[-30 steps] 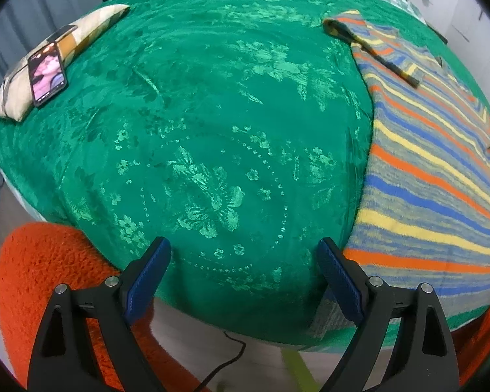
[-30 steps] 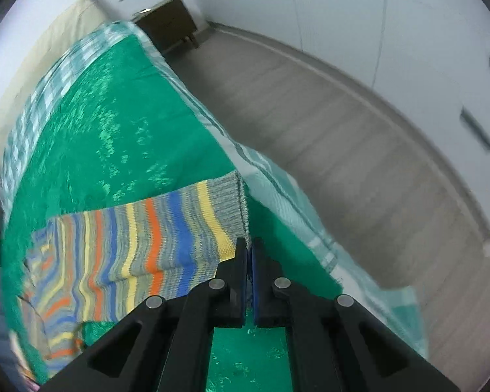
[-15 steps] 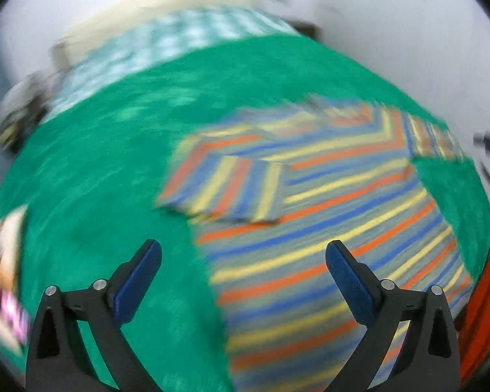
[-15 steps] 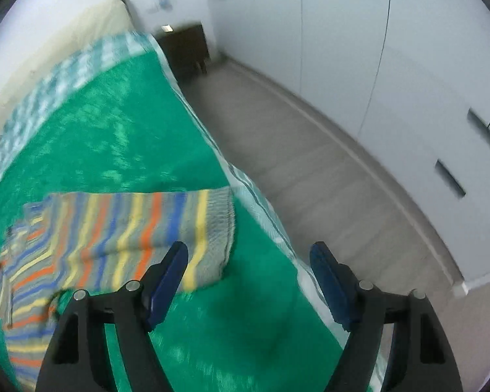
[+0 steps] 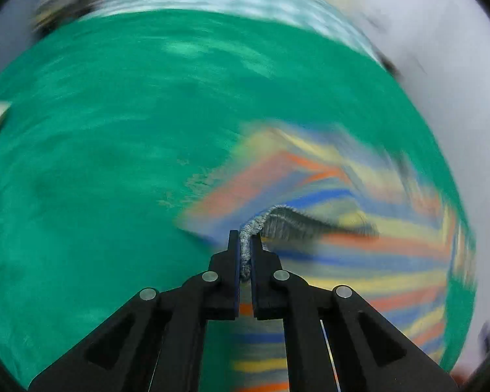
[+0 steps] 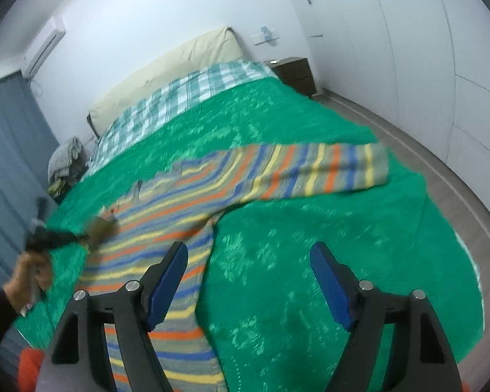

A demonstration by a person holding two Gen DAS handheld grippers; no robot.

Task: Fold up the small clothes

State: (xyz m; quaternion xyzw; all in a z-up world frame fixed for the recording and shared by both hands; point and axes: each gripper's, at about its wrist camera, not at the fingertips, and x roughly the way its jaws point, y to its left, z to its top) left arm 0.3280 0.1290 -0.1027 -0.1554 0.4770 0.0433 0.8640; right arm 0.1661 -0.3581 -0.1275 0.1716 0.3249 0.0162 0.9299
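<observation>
On the green bedspread [image 6: 310, 261] lies one striped sweater [image 6: 186, 202], one sleeve stretched toward the bed's edge. Left gripper [image 5: 245, 248]: both fingers clamped on the grey ribbed cuff [image 5: 277, 219] of its other sleeve. Right gripper [image 6: 248, 281]: jaws spread wide, holding nothing, above the sweater's hem.

**No readable text**

No lettering, label, brand mark, number or sign can be read in either view. The left wrist view is heavily blurred. In the right wrist view, the striped sweater [image 6: 192, 196], the green bedspread [image 6: 310, 245] and the wall [image 6: 163, 9] show no legible writing.
</observation>
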